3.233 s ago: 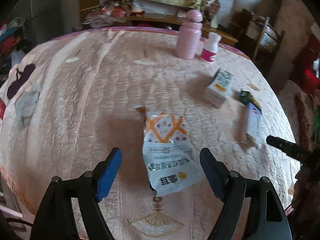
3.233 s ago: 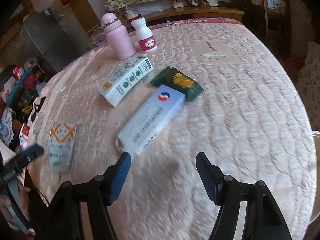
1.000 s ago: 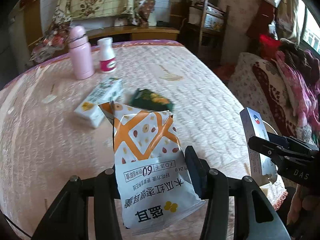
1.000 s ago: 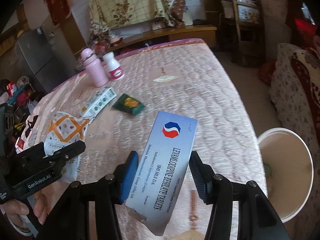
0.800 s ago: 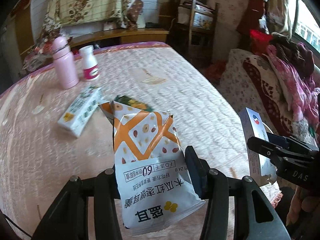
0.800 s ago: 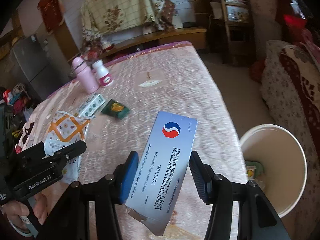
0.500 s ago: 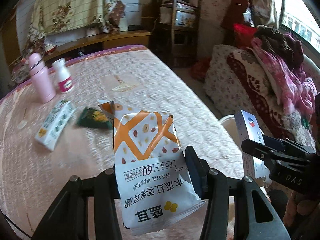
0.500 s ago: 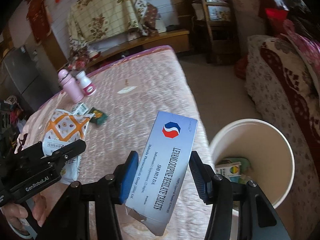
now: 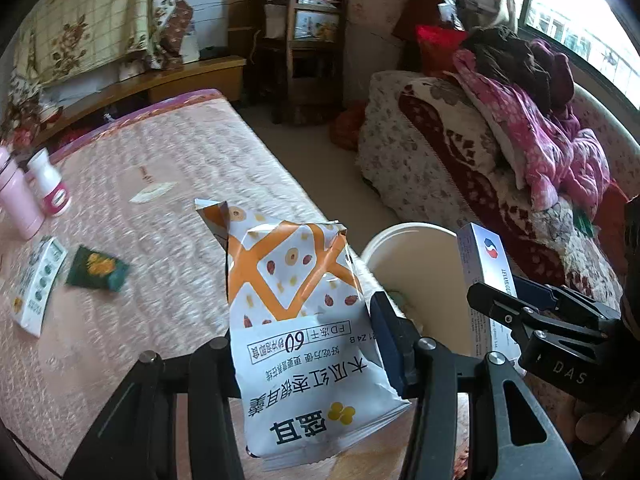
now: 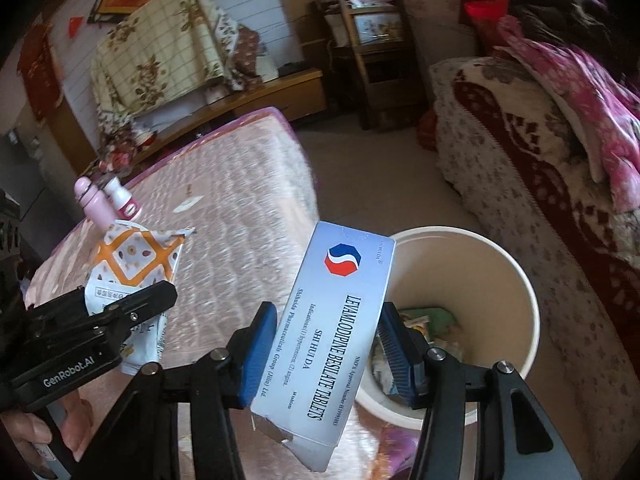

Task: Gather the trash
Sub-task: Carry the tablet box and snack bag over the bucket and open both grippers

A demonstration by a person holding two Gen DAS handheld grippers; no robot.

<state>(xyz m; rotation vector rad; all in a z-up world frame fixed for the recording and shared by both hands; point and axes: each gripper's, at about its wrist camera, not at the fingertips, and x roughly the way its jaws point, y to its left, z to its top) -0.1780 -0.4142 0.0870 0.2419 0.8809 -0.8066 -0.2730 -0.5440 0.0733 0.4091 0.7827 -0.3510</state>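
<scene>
The right gripper (image 10: pixel 328 344) is clamped on the tablet box (image 10: pixel 336 332), the left gripper (image 9: pixel 304 344) on the snack bag (image 9: pixel 300 320); both hang beside the trash bucket (image 10: pixel 516 280), now near, unlike earlier. A small carton (image 9: pixel 38 280) and green packet (image 9: pixel 98 274) remain on the worktop (image 9: pixel 160 208)

Our left tool (image 9: pixel 308 344): matte black frame, slotted arms, silver screw heads at the pivots, dark blue ribbed pads (image 9: pixel 386 344). Side of the body reads "GenRobot.AI" in white. Our right tool (image 10: pixel 326 354): same black frame and silver screws, brighter blue ribbed pads (image 10: pixel 258 354), "DAS" lettering on its side. Bare skin on our left hand (image 10: pixel 38 432), thumbnail visible.
</scene>
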